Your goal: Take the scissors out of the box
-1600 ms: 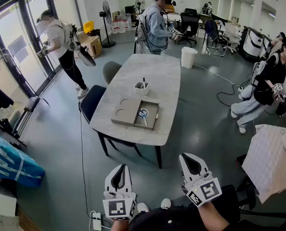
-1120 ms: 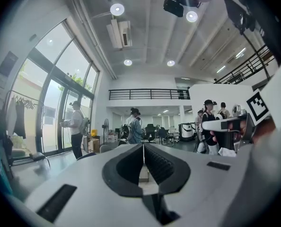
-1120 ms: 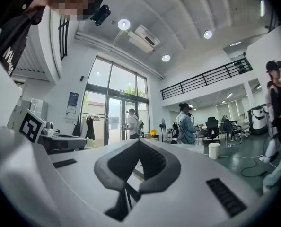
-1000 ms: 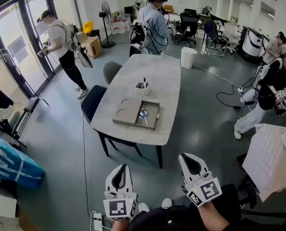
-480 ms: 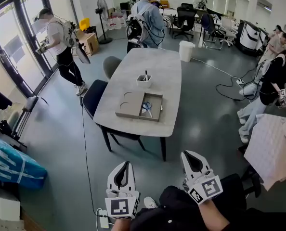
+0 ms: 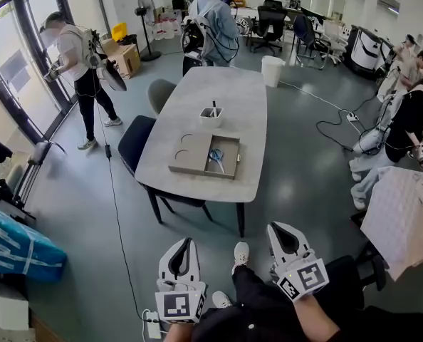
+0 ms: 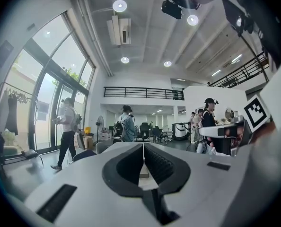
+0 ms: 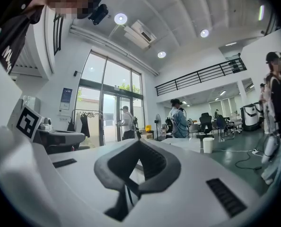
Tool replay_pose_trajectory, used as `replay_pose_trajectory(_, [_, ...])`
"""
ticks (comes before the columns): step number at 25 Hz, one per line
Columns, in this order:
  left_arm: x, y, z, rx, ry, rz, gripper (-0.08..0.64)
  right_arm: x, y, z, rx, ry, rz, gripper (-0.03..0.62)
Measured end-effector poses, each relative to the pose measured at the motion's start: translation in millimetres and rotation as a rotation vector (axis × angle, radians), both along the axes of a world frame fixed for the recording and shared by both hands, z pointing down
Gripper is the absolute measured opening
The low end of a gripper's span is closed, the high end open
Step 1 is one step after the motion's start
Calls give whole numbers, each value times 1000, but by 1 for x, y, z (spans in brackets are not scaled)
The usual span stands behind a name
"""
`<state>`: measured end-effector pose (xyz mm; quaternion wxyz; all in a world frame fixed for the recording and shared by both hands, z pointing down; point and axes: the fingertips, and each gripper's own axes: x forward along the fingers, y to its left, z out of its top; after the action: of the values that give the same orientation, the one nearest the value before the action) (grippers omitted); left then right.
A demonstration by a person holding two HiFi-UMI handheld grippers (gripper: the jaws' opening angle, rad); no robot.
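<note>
Here, clock reading: 12 is sitting at the top of the head view and 6 at its bottom.
Left tool [image 6: 184, 242]: it is hanging low at about 6 to 7 o'clock, well apart from the table. In the left gripper view [image 7: 143, 144] its jaws are pressing together, clenched on nothing.
Right tool [image 6: 275, 231]: it is hanging at about 5 to 6 o'clock, level with the left one. In the right gripper view [image 8: 138, 142] its jaws are likewise meeting tip to tip, clenched and empty.
Table [image 6: 226, 84]: the long grey top is standing toward 12 o'clock from both tools, with bare floor lying between.
Box [image 6: 230, 168]: it is lying open on the table's 6 o'clock end. Its flat lid is spreading toward 9 o'clock and its tray is sitting toward 3 o'clock.
Scissors [image 6: 216, 157]: they are lying inside the tray of the box, the blue handles pointing roughly toward 12 o'clock. Neither tool is touching them.
Cup [image 6: 211, 114]: a small white holder is standing just beyond the box toward 12 o'clock, with a dark stick poking out of it.
Dark chair [image 6: 134, 142]: it is sitting at the table's 9 o'clock edge, near the box.
Standing person [image 6: 213, 13]: this person is standing at the table's 12 o'clock end.
Person by the doors [image 6: 72, 55]: this one is walking near the glass doors at about 10 o'clock.
Shoe [image 6: 241, 251]: the wearer's white shoe is showing on the floor between the two tools.
</note>
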<state>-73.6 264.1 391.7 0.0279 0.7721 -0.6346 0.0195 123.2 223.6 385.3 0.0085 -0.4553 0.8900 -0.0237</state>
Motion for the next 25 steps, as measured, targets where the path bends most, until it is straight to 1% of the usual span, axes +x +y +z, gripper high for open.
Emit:
replay_pose_trajectory(6, [-10, -39, 0, 1, -8, -15, 17, -7, -44, -1, 6, -10, -8, -5])
replay_pose_trajectory(15, [-19, -125, 5, -6, -13, -40, 17, -19, -135, 8, -9, -13, -26, -5])
replay_pose_trajectory(23, [-14, -213, 3, -3, -30, -44, 17, -20, -220, 12, -17, -38, -51, -5])
replay_pose_trajectory(25, [-10, -231, 0, 0, -32, -45, 17, -18, -238, 9, -13, -31, -59, -5])
